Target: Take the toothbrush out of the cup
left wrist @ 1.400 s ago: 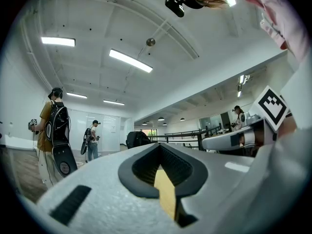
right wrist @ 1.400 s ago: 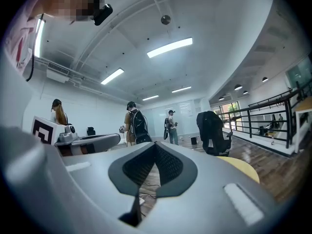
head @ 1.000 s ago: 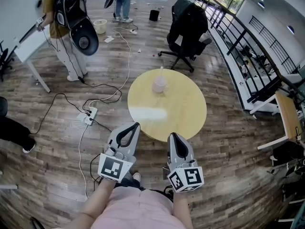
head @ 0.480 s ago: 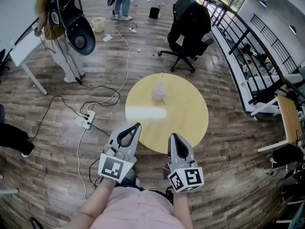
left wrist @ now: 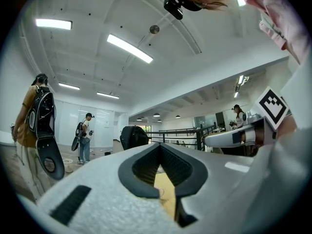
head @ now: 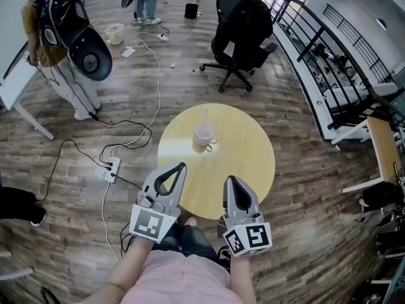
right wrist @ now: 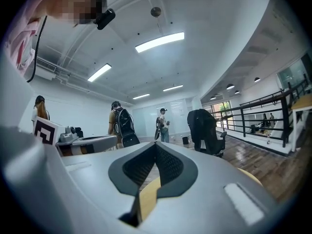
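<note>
A white cup (head: 203, 137) stands on the round yellow table (head: 243, 154), left of its middle, with a pale toothbrush (head: 204, 117) standing upright in it. My left gripper (head: 181, 165) hovers over the table's near left edge, shut with nothing in it. The right gripper (head: 228, 178) is over the near edge beside it, also shut and empty. Both point at the table, well short of the cup. In the left gripper view the closed tips (left wrist: 160, 144) meet with the tabletop (left wrist: 166, 195) showing beneath. The right gripper view shows the same closed tips (right wrist: 156, 144).
A black office chair (head: 240, 24) stands beyond the table. A power strip (head: 109, 168) with trailing cables lies on the wood floor at the left. A person with a large backpack (head: 60, 33) stands at the far left. A railing (head: 316, 62) runs along the right.
The table and cup have come nearer and lower in the head view as both grippers moved forward together; their tips now reach over the table's near edge.
</note>
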A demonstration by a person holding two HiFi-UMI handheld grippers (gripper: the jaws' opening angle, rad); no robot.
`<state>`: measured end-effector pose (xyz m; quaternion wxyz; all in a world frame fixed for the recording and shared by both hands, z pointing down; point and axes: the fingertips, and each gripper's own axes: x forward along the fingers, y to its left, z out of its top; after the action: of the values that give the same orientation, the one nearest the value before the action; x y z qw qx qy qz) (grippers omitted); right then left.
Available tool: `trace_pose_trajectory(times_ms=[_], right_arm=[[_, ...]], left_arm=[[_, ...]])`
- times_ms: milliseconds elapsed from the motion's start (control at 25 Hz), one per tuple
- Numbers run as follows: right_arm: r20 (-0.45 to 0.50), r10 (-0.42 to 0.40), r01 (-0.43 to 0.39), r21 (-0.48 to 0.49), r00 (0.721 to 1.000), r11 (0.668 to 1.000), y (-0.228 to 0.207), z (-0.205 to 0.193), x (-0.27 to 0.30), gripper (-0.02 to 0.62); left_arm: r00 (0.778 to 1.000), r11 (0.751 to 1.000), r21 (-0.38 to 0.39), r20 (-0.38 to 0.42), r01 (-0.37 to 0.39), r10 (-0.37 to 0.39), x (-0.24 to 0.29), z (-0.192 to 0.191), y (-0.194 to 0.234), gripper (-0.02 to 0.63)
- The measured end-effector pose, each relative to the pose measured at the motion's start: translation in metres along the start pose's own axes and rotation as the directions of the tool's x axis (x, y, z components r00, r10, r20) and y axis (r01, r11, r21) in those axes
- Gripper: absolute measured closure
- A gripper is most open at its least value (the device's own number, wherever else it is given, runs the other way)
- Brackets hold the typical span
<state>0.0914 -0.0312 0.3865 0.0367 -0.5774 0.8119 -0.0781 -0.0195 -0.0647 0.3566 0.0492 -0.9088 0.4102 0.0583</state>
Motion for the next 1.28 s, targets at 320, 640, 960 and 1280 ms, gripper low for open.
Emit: trace_pose_trajectory(times_ms=[320, 640, 960, 1280], right_arm=[[-0.022, 0.021, -0.021, 0.006, 1.0, 1.0, -0.045, 0.0, 0.046, 0.591], [-0.058, 0.074, -0.075, -0.013, 0.996, 0.997, -0.089, -0.005, 0.112, 0.591], [-0.171, 0.093, -0.087, 0.048, 0.981, 0.995, -0.113, -0.054, 0.196, 0.589], [-0.319, 0.136, -0.115, 0.083, 0.938, 0.99, -0.121, -0.128, 0.268, 0.528]], left_arm=[[0.999, 0.999, -0.02, -0.037, -0.036, 0.035, 0.052, -0.023, 0.019, 0.61], [0.995, 0.996, -0.018, -0.057, -0.085, 0.084, 0.102, -0.045, 0.041, 0.611], [0.987, 0.994, -0.054, -0.136, -0.097, 0.089, 0.142, -0.086, 0.072, 0.61], [0.971, 0.978, -0.135, -0.2, -0.162, 0.133, 0.156, -0.131, 0.107, 0.609]])
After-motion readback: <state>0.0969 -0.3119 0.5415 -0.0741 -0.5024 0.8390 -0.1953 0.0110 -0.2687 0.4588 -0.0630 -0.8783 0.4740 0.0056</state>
